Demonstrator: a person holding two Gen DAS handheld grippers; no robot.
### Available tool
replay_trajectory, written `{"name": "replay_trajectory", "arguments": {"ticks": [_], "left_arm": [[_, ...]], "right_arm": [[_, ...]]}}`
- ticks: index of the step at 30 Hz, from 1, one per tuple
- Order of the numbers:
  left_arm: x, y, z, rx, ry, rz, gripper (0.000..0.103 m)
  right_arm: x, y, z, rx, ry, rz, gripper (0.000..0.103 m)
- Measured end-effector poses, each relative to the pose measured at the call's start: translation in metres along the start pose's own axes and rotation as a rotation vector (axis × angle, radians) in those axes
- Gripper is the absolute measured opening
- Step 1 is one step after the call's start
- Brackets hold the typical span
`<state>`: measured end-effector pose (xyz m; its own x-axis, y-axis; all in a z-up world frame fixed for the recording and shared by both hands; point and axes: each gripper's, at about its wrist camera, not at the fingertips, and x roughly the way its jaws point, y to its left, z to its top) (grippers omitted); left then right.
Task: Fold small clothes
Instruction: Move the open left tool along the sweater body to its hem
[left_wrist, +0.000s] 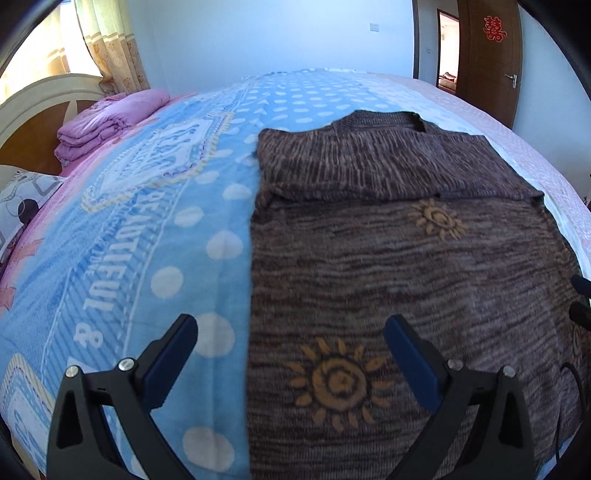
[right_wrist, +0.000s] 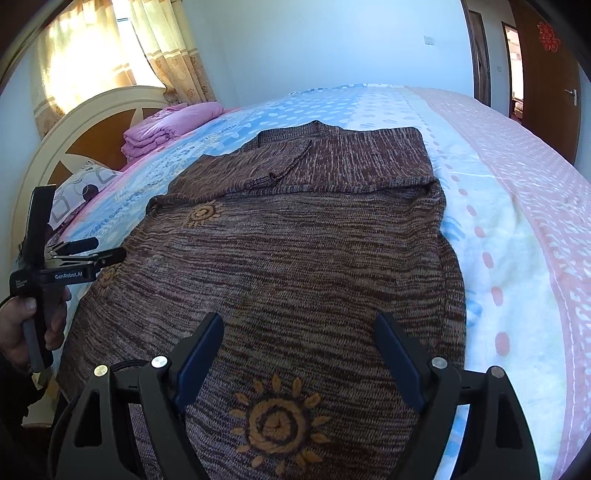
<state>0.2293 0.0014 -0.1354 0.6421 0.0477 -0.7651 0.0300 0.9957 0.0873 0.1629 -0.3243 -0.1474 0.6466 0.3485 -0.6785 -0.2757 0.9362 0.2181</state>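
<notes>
Hovering both my grippers, jaws spread and empty, over the sweater (right_wrist: 295, 258) on the bed (right_wrist: 517, 221).

I am holding my left gripper (left_wrist: 290, 354) released above the sweater's left edge, one finger over the blue blanket (left_wrist: 147, 240), the other over the knit. My right gripper (right_wrist: 299, 354) is hanging wide apart above a sun motif (right_wrist: 277, 424) at the sweater's near end. The sweater is lying flat on the blanket, its far part folded across the body.

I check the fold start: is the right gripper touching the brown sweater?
Cannot tell. The right wrist view shows the right gripper open over the brown sweater, neither contact nor gap plain.
</notes>
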Motion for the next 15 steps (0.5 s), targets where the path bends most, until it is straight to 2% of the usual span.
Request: {"name": "replay_trajectory", "arguments": {"ticks": [15], "left_arm": [[-0.019,-0.006,-0.037,0.021,0.025,-0.023,0.103]], "right_arm": [[-0.026,0.007,-0.034,0.015,0.006,-0.007,0.084]]}}
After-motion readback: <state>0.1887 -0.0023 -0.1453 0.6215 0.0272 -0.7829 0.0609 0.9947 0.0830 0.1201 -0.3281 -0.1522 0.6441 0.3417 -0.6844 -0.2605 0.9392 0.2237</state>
